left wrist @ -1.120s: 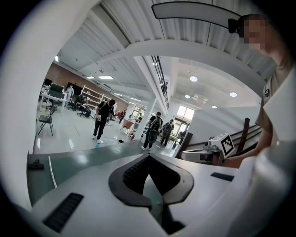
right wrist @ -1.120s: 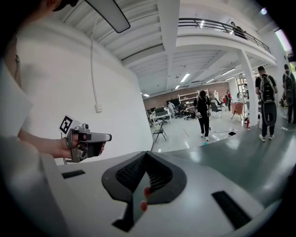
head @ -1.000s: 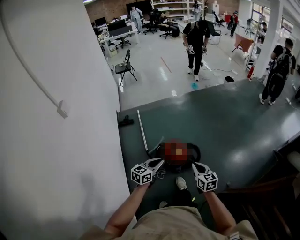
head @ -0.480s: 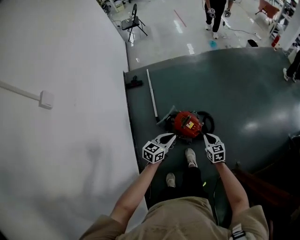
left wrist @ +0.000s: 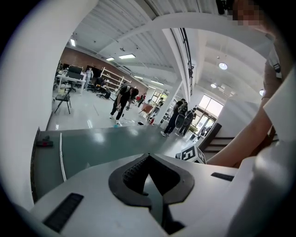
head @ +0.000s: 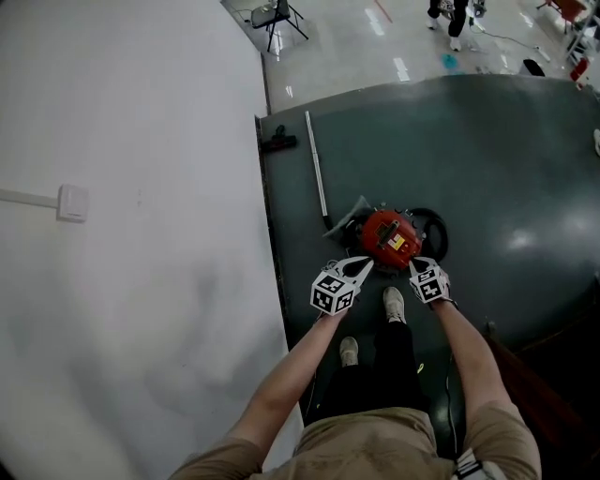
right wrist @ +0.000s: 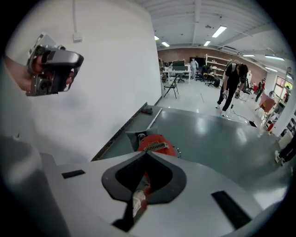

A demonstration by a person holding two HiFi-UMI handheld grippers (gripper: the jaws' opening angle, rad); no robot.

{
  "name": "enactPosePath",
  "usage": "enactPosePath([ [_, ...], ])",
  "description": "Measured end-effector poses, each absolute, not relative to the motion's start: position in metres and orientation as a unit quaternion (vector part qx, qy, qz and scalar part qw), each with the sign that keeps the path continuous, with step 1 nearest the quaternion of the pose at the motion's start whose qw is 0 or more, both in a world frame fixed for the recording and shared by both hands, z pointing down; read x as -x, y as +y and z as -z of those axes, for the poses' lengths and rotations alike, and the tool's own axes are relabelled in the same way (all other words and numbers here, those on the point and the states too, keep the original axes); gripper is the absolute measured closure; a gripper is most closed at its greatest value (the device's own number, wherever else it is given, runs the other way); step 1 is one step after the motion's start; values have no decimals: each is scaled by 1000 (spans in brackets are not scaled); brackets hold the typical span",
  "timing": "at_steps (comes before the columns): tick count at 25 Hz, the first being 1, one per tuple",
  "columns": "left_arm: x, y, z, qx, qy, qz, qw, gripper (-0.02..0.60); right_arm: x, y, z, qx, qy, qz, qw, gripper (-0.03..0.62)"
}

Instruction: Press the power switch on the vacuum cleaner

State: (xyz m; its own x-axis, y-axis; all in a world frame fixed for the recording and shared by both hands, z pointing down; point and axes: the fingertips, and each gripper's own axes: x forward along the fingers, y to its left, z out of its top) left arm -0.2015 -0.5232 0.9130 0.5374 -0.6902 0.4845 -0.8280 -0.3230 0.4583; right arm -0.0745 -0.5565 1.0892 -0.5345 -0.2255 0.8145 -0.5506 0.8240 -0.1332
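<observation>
The red vacuum cleaner (head: 392,237) sits on the dark green floor just ahead of my feet, with a black hose (head: 436,225) curled on its right. My left gripper (head: 364,266) is shut and empty and hovers at the vacuum's near left edge. Over the near right edge hangs my right gripper (head: 414,263), also shut with nothing held. In the right gripper view the vacuum (right wrist: 155,141) lies just beyond the closed tips (right wrist: 147,152). The left gripper view shows its closed tips (left wrist: 147,157) against open floor, with no vacuum in sight.
A white wall (head: 141,234) with a socket box (head: 72,202) runs along the left. The metal wand (head: 316,169) and a black floor nozzle (head: 279,142) lie beyond the vacuum. A chair (head: 277,13) and people (head: 452,13) stand far off. My shoes (head: 394,305) are right behind the vacuum.
The view has tipped further down and moved closer. The vacuum now lies directly at both gripper tips, and both grippers have stayed shut.
</observation>
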Motion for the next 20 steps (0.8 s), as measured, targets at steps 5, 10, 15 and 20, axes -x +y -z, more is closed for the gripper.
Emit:
enactPosePath([
  [5, 192, -538, -964, -811, -458, -133, 338, 575, 79, -562, -1165, -204, -834, -177, 481, 583],
  [10, 182, -554, -1010, -819, -447, -157, 323, 575, 79, -573, -1244, -187, -820, -153, 519, 583],
  [15, 184, -568, -1057, -817, -450, -167, 320, 575, 88, -580, -1295, -189, -817, -173, 517, 583],
  [20, 176, -577, -1091, -821, -439, -185, 313, 575, 88, -586, -1330, -197, -809, -177, 524, 583],
])
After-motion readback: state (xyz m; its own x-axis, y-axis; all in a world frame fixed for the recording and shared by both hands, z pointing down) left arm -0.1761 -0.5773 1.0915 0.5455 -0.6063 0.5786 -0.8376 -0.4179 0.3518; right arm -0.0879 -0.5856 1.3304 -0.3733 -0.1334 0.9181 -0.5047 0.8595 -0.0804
